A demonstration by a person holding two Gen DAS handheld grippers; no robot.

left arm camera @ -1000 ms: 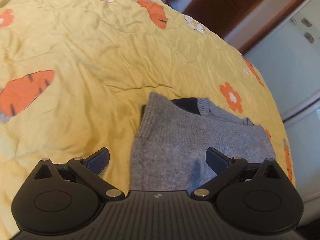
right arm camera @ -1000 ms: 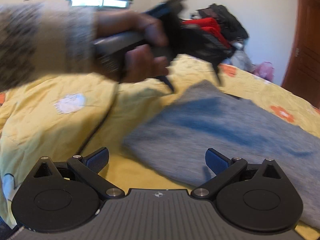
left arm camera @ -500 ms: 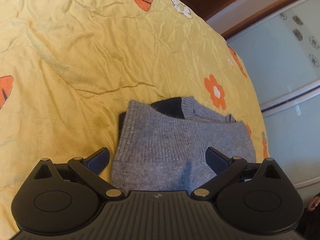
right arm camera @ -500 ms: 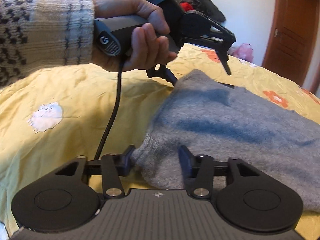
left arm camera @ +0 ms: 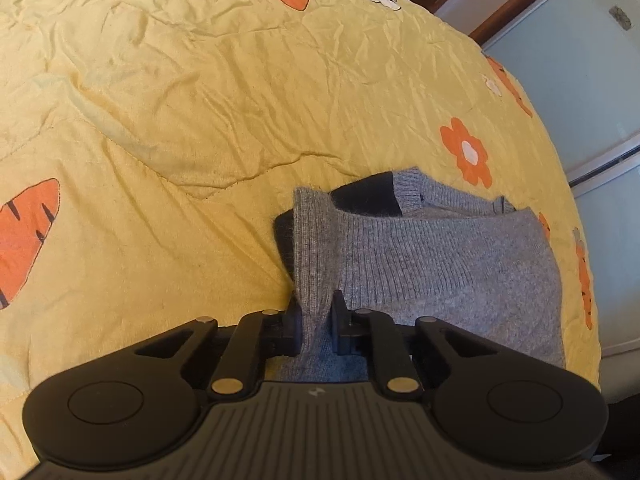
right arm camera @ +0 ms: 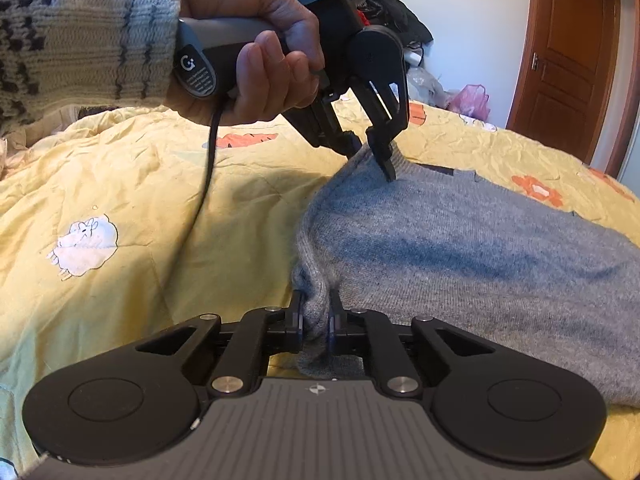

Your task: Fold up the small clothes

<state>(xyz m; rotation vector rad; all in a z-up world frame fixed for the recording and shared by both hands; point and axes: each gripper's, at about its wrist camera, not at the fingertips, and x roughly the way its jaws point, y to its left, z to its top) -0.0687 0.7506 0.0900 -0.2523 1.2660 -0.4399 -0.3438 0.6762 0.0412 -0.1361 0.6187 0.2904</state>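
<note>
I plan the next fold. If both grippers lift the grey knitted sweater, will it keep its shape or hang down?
The grey knitted sweater probably hangs down: it already bunches between the right gripper fingers. The left gripper also creases the hem. The fuzzy knit likely grips, not slips.

Open quilt (left arm camera: 200, 120) leftward — clothes pile (right arm camera: 400, 20) beyond
</note>
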